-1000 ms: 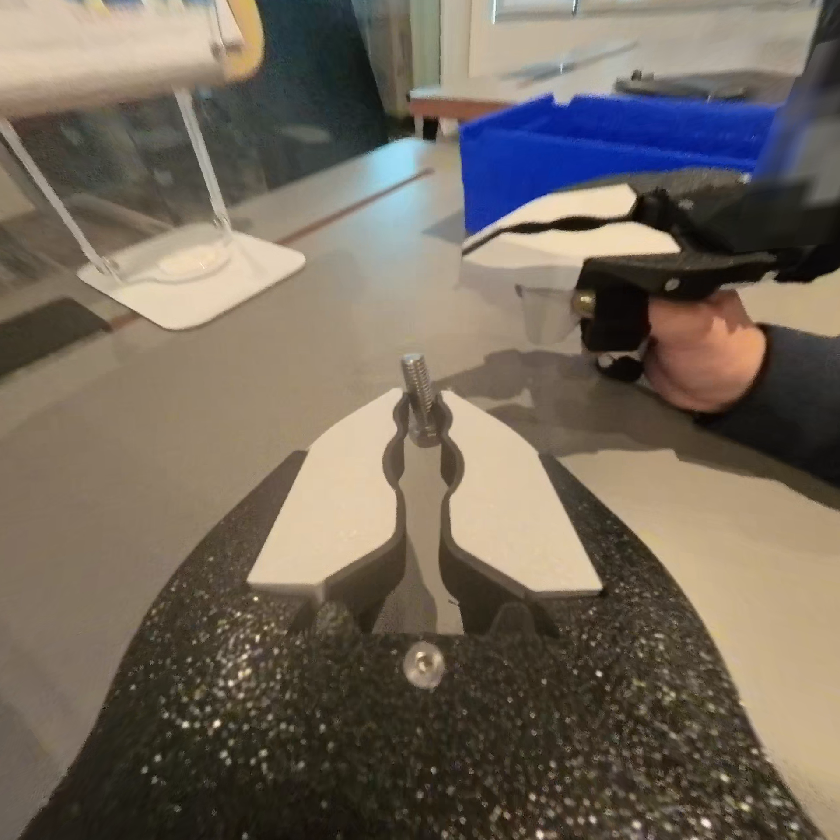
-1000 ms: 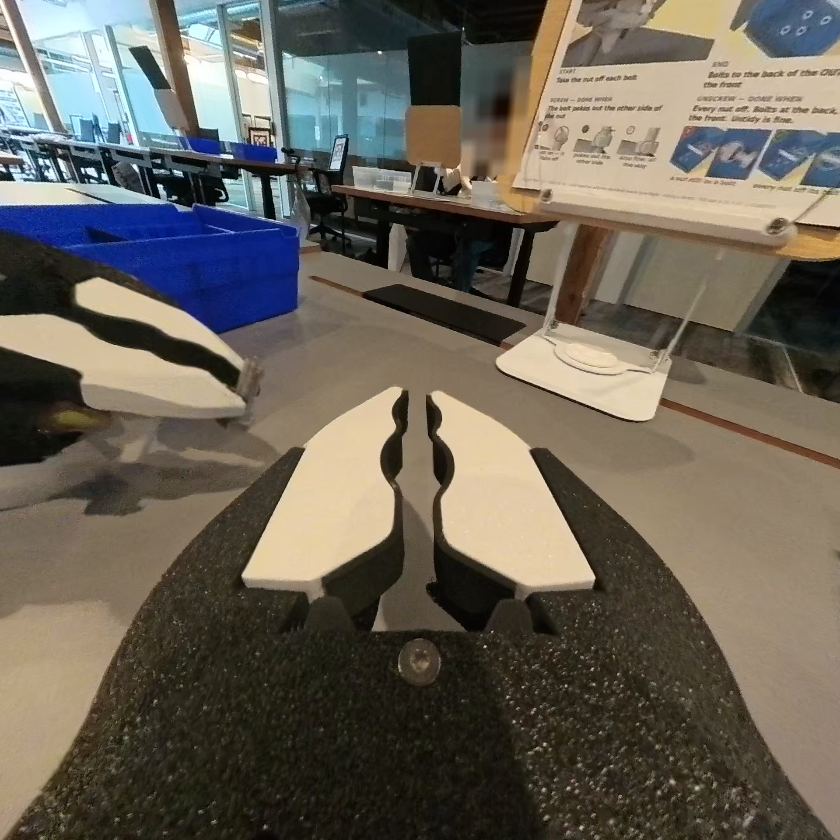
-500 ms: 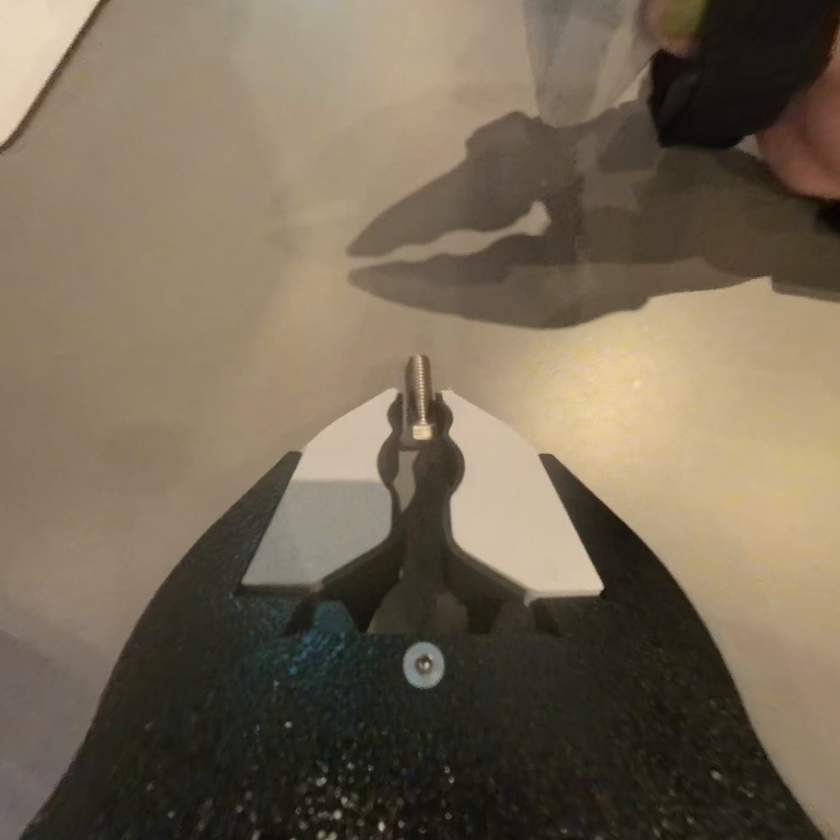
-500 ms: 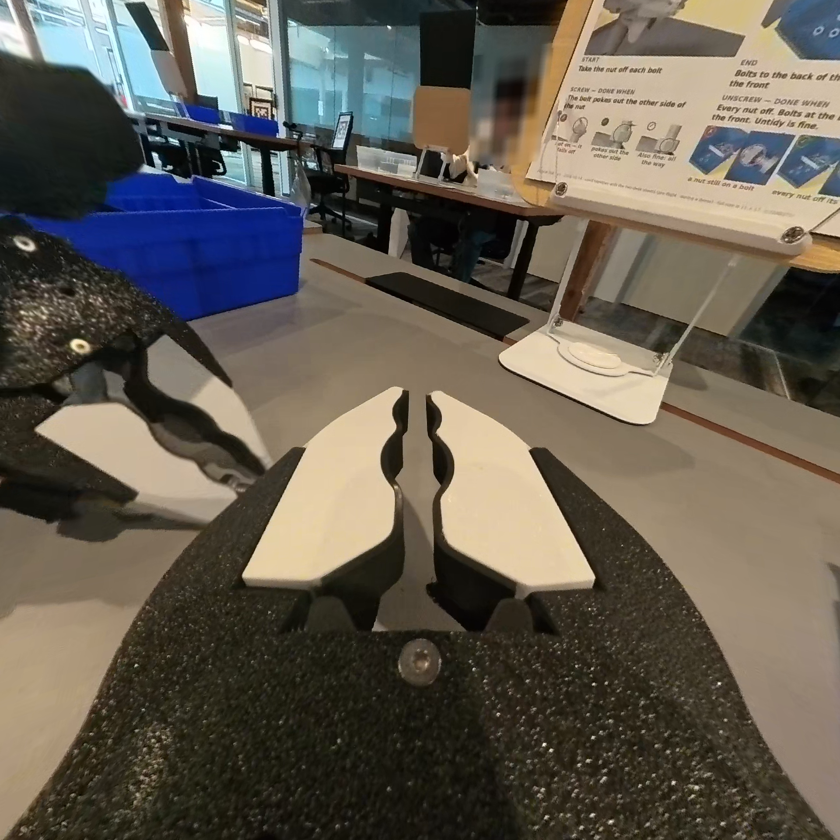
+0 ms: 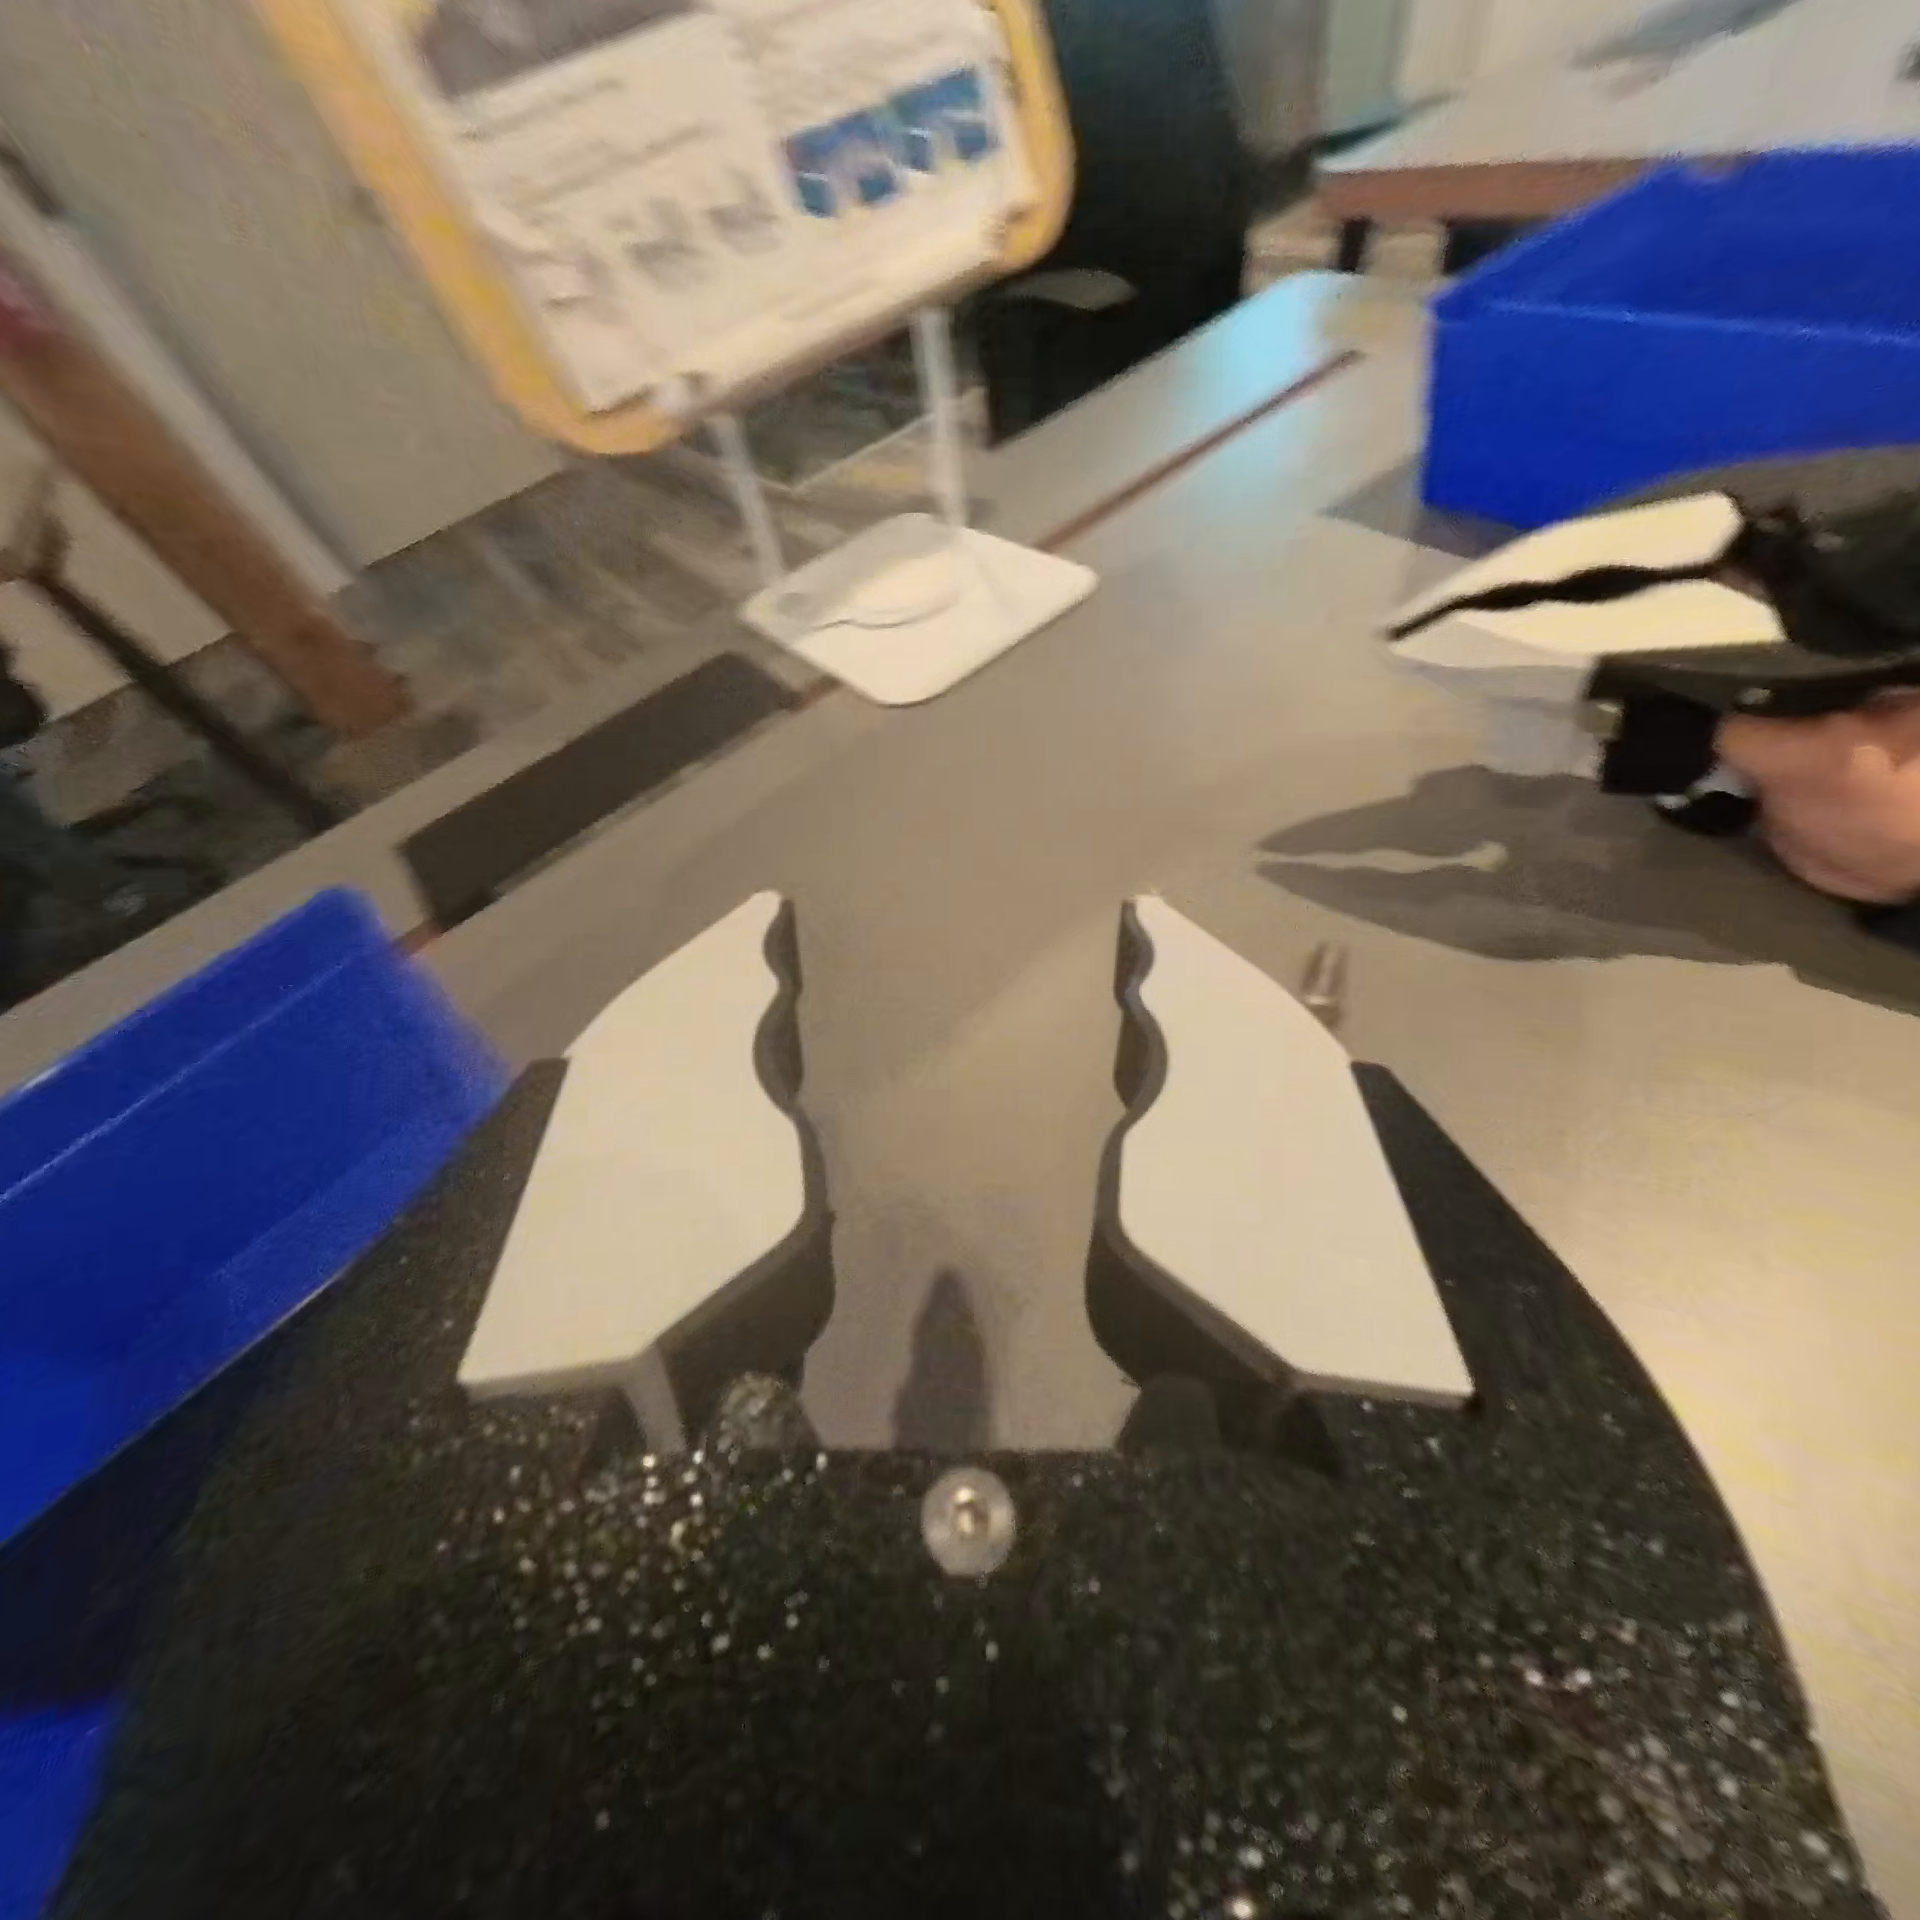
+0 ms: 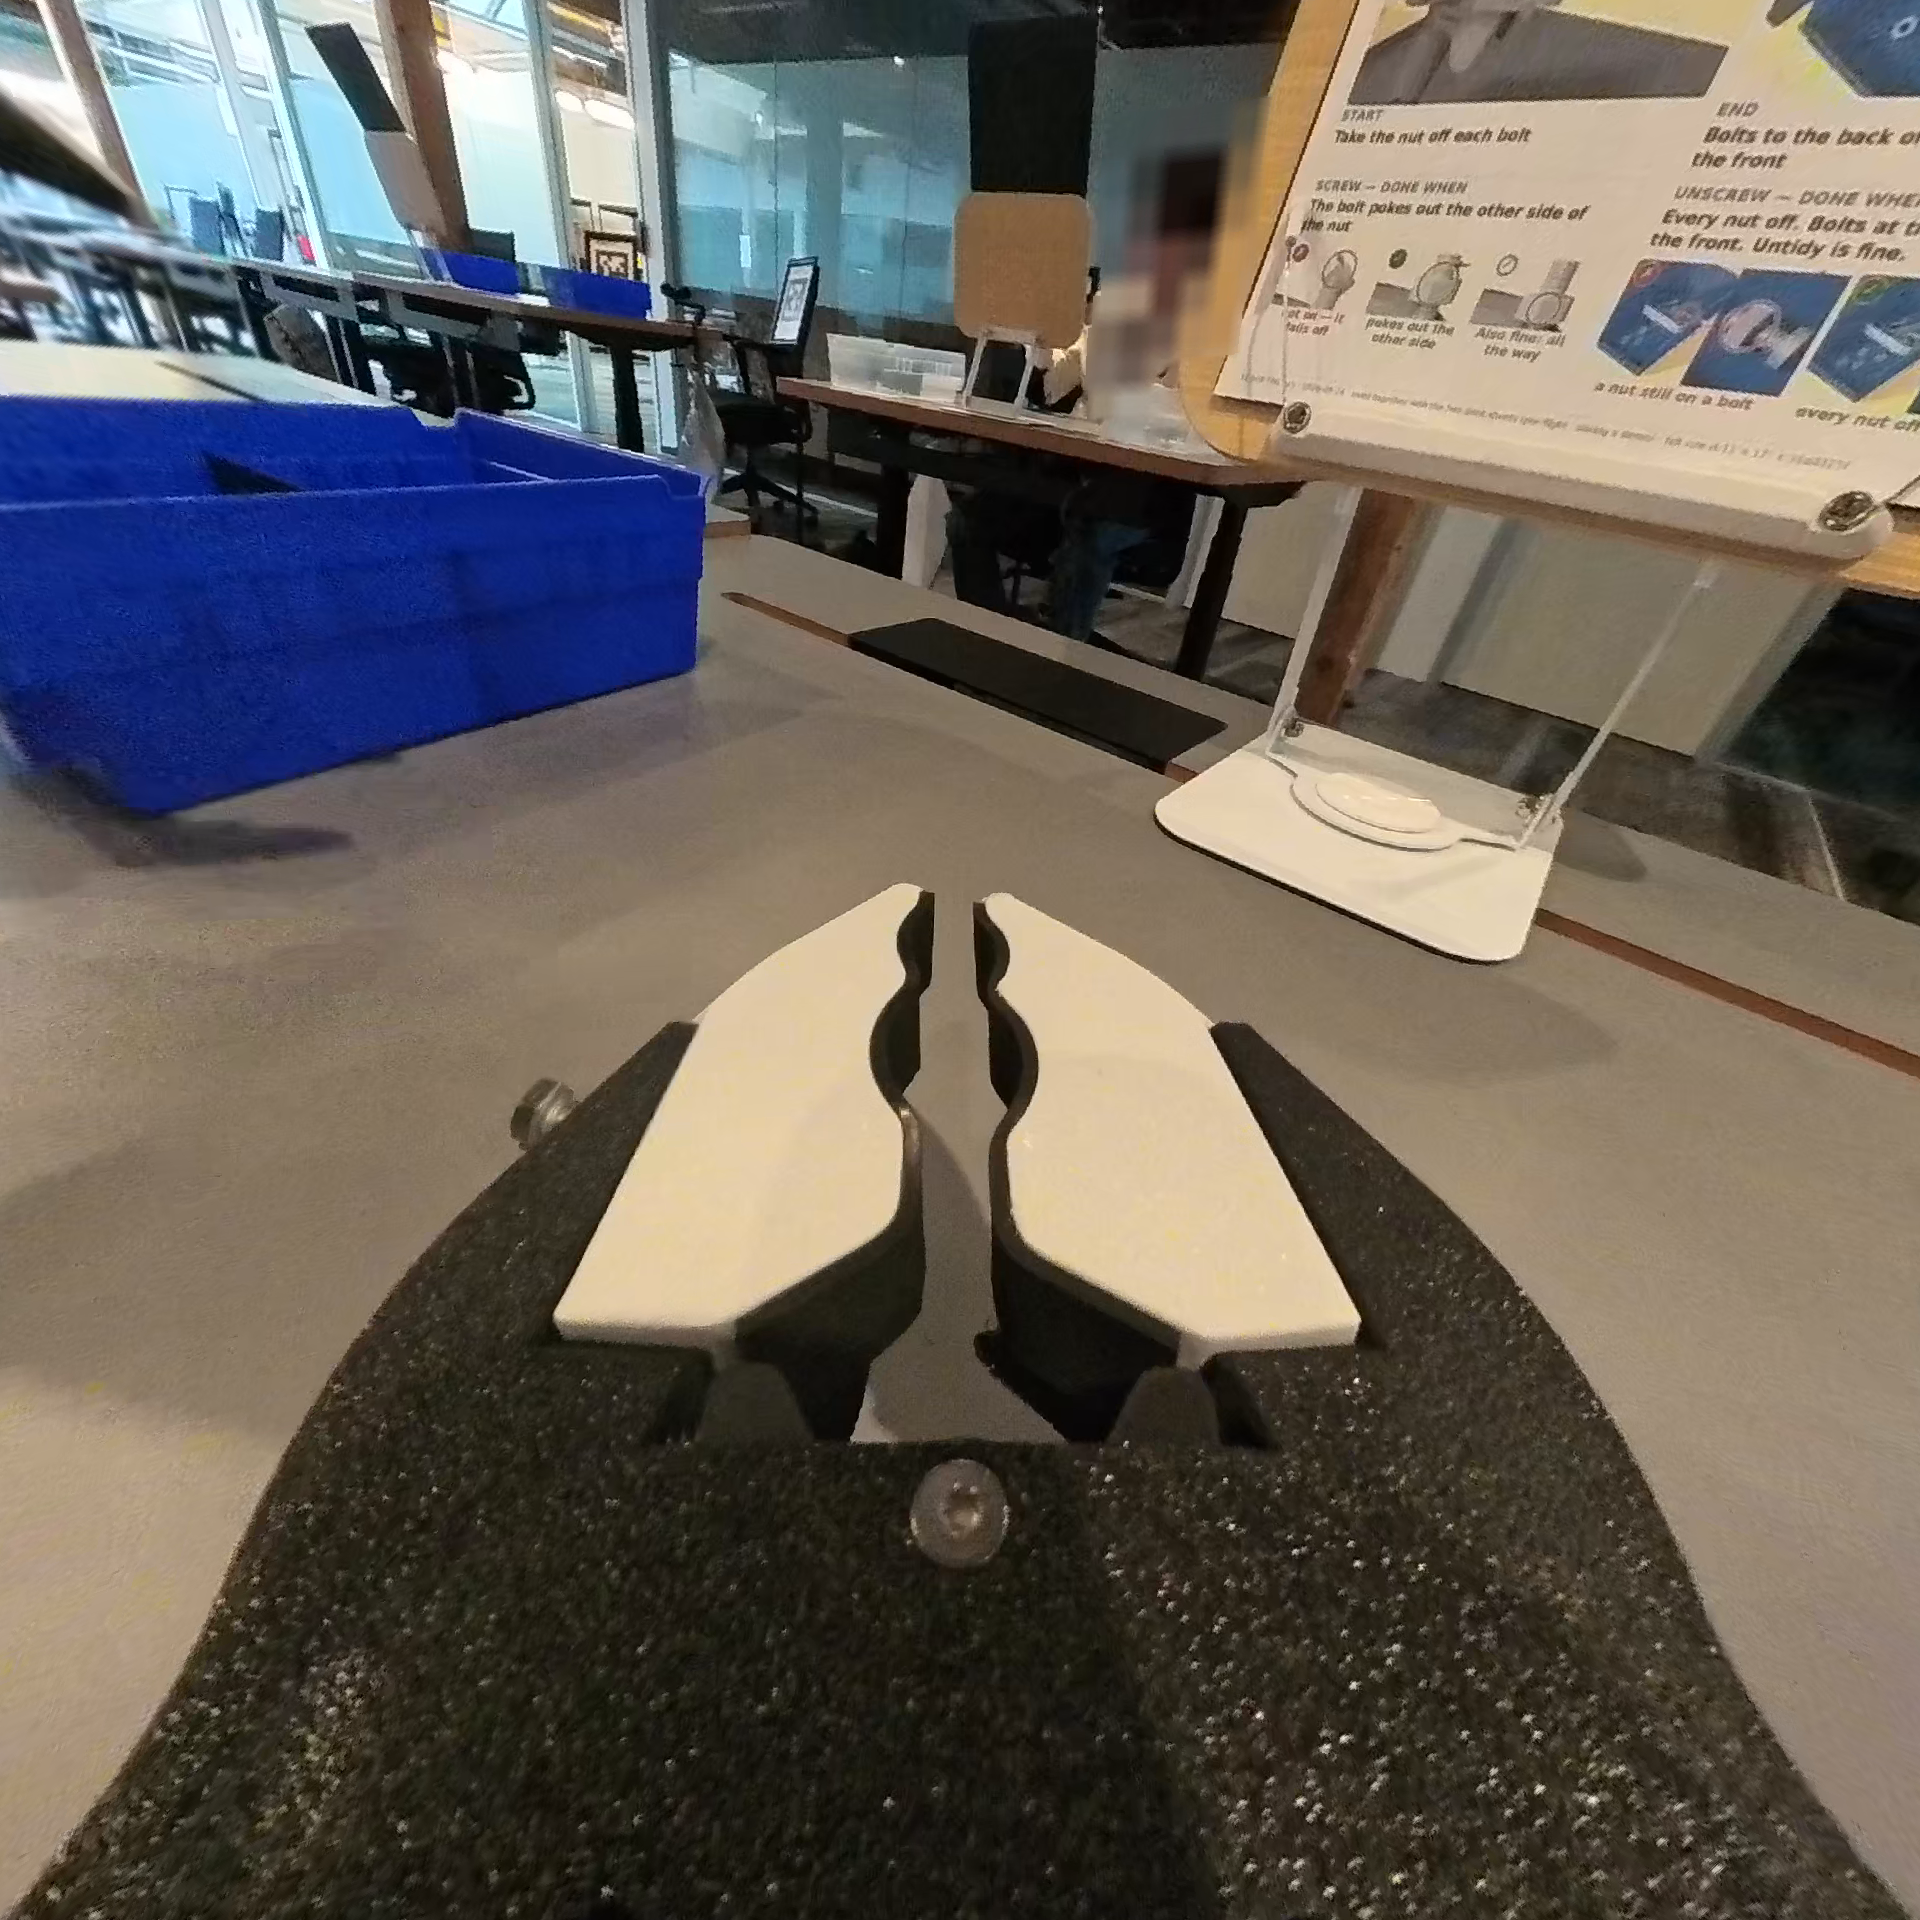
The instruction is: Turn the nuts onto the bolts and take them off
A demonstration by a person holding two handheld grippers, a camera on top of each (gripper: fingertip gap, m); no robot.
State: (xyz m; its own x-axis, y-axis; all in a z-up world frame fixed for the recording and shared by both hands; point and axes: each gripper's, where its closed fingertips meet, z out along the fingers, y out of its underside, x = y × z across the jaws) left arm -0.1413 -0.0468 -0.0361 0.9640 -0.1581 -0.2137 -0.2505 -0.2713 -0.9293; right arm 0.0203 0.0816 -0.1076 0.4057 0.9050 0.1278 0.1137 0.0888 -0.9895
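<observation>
Left tool (image 5: 951,914): fingers spread wide, nothing between them; bare grey tabletop (image 5: 935,790) shows through the gap. A bolt (image 5: 1322,971) lies on the tabletop just beyond the outer edge of this tool's right finger (image 5: 1247,1164), not touching the pads. A blue bin (image 5: 197,1143) sits close against the tool's left side. Ahead of the tool and to its left stands an instruction board (image 5: 727,187) on a clear stand with a white base (image 5: 920,608). A second blue bin (image 5: 1683,353) stands far ahead on the right.

Right tool (image 6: 953,899): fingers drawn to a narrow gap, nothing held. The left wrist view shows it well off to the right of the left tool, gripped by a hand (image 5: 1839,800). In the right wrist view, the bolt (image 6: 542,1110) lies on the tabletop just beside the left edge of this tool's body, its head visible. No nut can be made out on it.
</observation>
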